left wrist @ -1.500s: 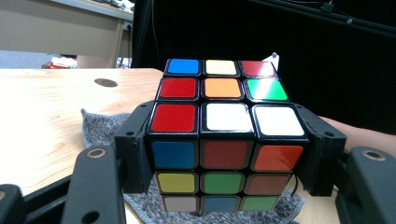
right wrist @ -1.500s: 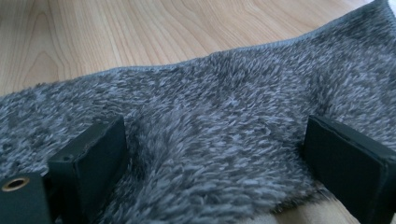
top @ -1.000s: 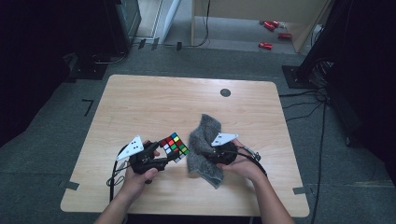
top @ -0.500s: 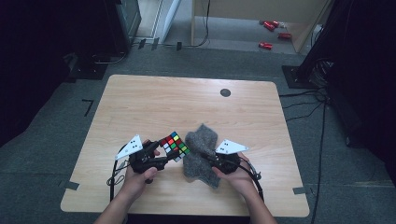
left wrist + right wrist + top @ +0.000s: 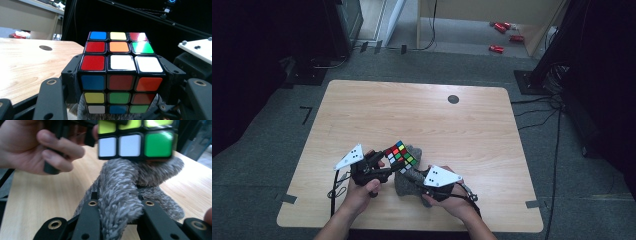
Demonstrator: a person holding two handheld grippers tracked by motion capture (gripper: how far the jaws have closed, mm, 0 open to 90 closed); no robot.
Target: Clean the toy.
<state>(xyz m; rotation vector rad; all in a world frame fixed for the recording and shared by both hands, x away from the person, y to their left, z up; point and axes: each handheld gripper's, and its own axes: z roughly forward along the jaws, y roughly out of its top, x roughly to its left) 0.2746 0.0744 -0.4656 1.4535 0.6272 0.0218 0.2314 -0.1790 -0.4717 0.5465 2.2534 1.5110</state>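
Cube [image 5: 120,75] sits pinched between left gripper [image 5: 379,167] fingers; right gripper [image 5: 422,185] fingers pinch grey cloth [image 5: 120,195]. Hard wiping risks dislodging it onto bench [image 5: 422,120].

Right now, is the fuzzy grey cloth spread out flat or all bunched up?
Bunched up. The grey cloth is gathered into a thick fold pinched in the right gripper, rising under the puzzle cube.

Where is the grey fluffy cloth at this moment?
In the high view the grey cloth lies near the front edge of the table, clamped in the right gripper and touching the underside of the puzzle cube held by the left gripper.
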